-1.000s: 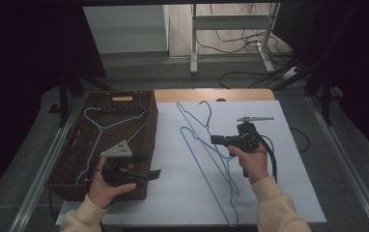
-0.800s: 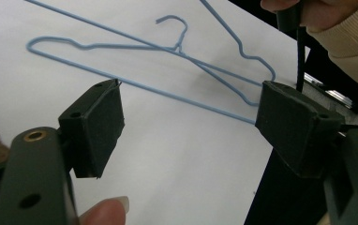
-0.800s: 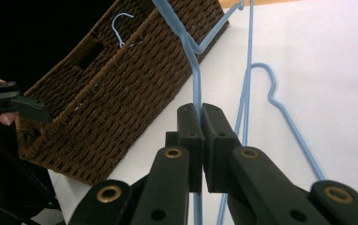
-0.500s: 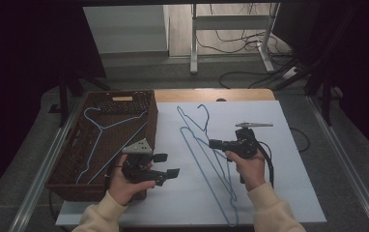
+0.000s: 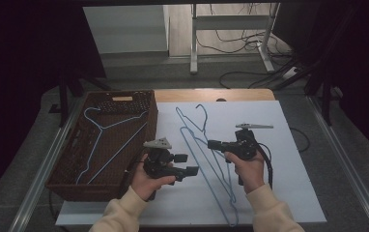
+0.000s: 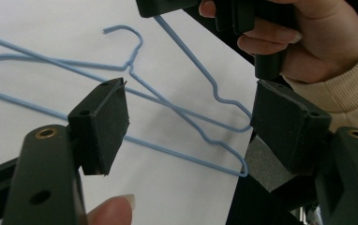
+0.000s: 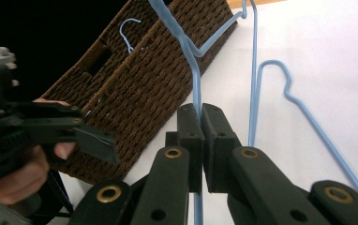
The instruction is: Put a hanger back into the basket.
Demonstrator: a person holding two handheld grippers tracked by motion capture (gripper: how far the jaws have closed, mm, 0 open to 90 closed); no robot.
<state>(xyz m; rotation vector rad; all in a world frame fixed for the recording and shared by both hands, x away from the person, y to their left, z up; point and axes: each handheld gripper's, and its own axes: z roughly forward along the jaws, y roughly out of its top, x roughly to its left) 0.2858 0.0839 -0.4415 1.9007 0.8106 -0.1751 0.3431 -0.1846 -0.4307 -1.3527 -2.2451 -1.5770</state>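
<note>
Two blue wire hangers (image 5: pixel 198 145) lie overlapped on the white tabletop (image 5: pixel 293 193). My right gripper (image 5: pixel 214 144) points left and is shut on a wire of one blue hanger (image 7: pixel 195 70), which runs up from between its jaws (image 7: pixel 201 115). The second hanger (image 7: pixel 303 110) lies flat just to the right in the right gripper view. My left gripper (image 5: pixel 191 164) points right toward the hangers and stands open with nothing held. In the left gripper view its open jaws (image 6: pixel 191 122) frame the hangers' lower corners (image 6: pixel 224 145), with the right hand (image 6: pixel 317 51) beyond.
A brown wicker basket (image 5: pixel 71 159) stands at the table's left with a third blue hanger (image 5: pixel 105 128) inside. Its woven wall (image 7: pixel 144 84) rises close beside the held wire. Cables and a metal stand lie on the floor beyond the table.
My left gripper has moved right from the basket's near right corner out over the white tabletop, up to the hangers. The right gripper has hardly shifted and stays shut on the wire.
</note>
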